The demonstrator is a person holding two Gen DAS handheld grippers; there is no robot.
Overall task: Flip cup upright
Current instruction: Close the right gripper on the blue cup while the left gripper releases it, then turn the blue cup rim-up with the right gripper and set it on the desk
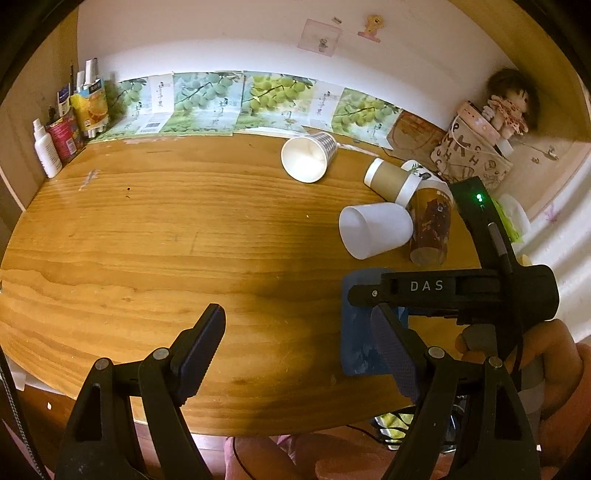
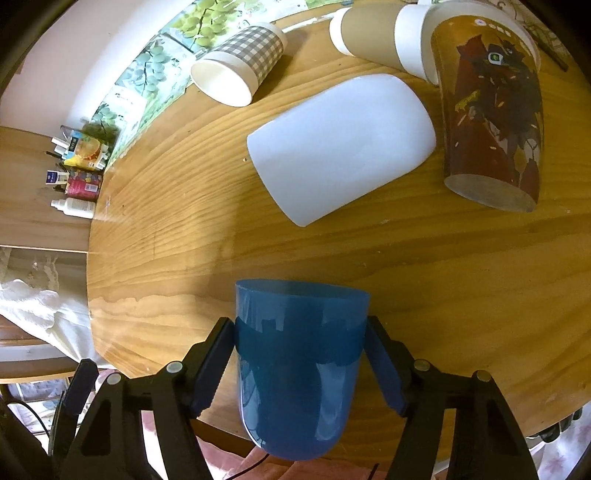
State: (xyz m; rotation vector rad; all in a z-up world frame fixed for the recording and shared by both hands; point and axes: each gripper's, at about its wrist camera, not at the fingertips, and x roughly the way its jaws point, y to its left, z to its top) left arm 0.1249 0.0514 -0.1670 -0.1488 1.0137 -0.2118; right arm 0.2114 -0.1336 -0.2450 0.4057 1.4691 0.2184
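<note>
Right gripper (image 2: 300, 363) has the blue cup (image 2: 295, 369) clamped between its jaws at the bottom centre of the right wrist view, pads pressed on either side of the cup's darker band, rim pointing away over the wooden tabletop (image 2: 166, 229). In the left wrist view the same cup shows as a blue shape at lower right, partly hidden behind the black gripper body marked DAS. Left gripper (image 1: 299, 354) hangs over bare wood at the bottom of its frame, jaws spread wide and holding nothing. Further up, four more cups lie on their sides: a white cup (image 2: 340, 147) in the middle of the right wrist view, a gingham paper cup (image 2: 240, 62) at upper left of it with its mouth open toward the camera, a brown-sleeved cup (image 2: 373, 35) along the top edge, and a tall printed cup (image 2: 491, 110) at upper right, touching the brown-sleeved one. Bottles and cartons (image 1: 70, 122) cluster at the far left edge of the left wrist view.
</note>
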